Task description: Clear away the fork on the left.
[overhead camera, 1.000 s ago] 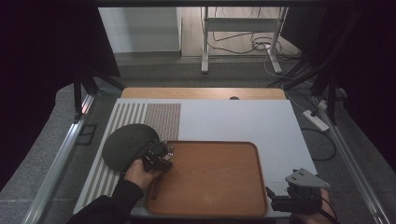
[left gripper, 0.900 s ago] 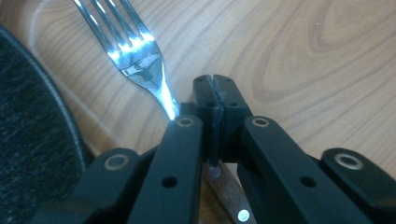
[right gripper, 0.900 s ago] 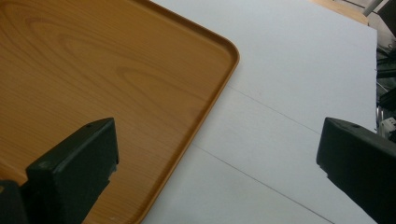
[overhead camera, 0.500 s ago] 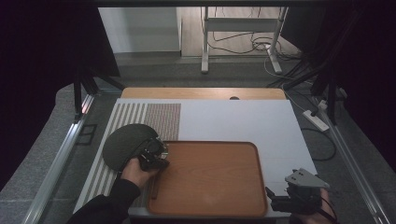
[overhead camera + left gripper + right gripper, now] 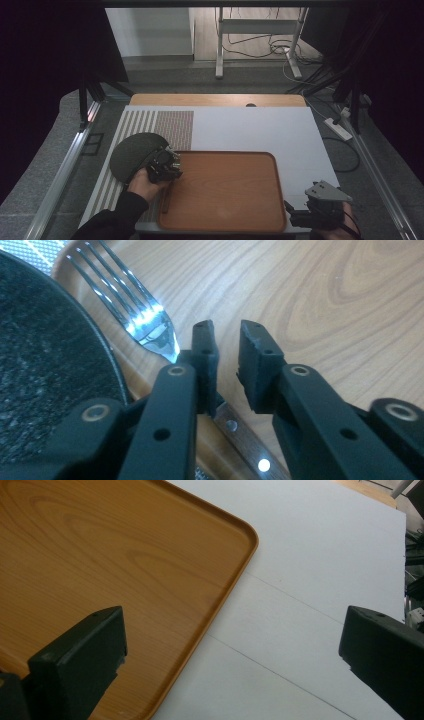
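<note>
Steel fork (image 5: 142, 320) with wooden handle, flat on wooden tray (image 5: 320, 300), beside dark plate (image 5: 45, 370)

the fork (image 5: 142, 315) handle's middle hides behind the left gripper (image 5: 227, 347); frame crops its end.

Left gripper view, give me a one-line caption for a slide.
Narrowly parted tongs poised over a fork with a riveted wooden handle, lying on a wooden tray beside a dark speckled plate.
</note>
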`<state>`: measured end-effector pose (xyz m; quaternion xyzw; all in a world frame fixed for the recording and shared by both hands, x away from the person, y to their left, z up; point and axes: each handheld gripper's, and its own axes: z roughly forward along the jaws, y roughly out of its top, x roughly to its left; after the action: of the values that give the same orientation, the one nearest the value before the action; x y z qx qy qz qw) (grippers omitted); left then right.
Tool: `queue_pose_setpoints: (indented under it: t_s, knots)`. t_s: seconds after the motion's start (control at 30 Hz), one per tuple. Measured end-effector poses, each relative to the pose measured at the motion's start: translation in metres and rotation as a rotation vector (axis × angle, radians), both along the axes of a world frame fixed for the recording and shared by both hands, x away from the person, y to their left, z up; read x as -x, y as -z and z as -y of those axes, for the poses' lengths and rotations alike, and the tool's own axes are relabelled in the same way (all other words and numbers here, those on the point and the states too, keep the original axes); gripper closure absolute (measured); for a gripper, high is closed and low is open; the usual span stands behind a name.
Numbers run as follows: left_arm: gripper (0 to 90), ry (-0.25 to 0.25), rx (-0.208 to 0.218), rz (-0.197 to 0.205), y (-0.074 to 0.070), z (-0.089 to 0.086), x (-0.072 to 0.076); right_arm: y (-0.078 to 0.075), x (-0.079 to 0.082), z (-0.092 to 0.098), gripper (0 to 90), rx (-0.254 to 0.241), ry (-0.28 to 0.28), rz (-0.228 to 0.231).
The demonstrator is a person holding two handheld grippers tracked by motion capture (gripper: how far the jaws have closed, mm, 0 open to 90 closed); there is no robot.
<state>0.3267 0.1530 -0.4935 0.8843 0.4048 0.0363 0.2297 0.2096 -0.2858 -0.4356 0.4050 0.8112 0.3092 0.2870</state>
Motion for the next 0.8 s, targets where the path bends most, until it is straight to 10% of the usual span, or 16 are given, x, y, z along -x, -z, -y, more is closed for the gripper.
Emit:
queue_pose_setpoints:
  t_s: [0.43, 0.8]
  knots:
    - [59.7, 0.012, 0.082, 0.068, -0.016, -0.013, 0.007, 0.000, 0.000, 0.000, 0.0, 0.004, -0.004, -0.001]
    - [25.6, -0.011, 0.150, 0.087, -0.019, -0.028, 0.011, 0.000, 0.000, 0.000, 0.0, 0.004, -0.005, -0.001]
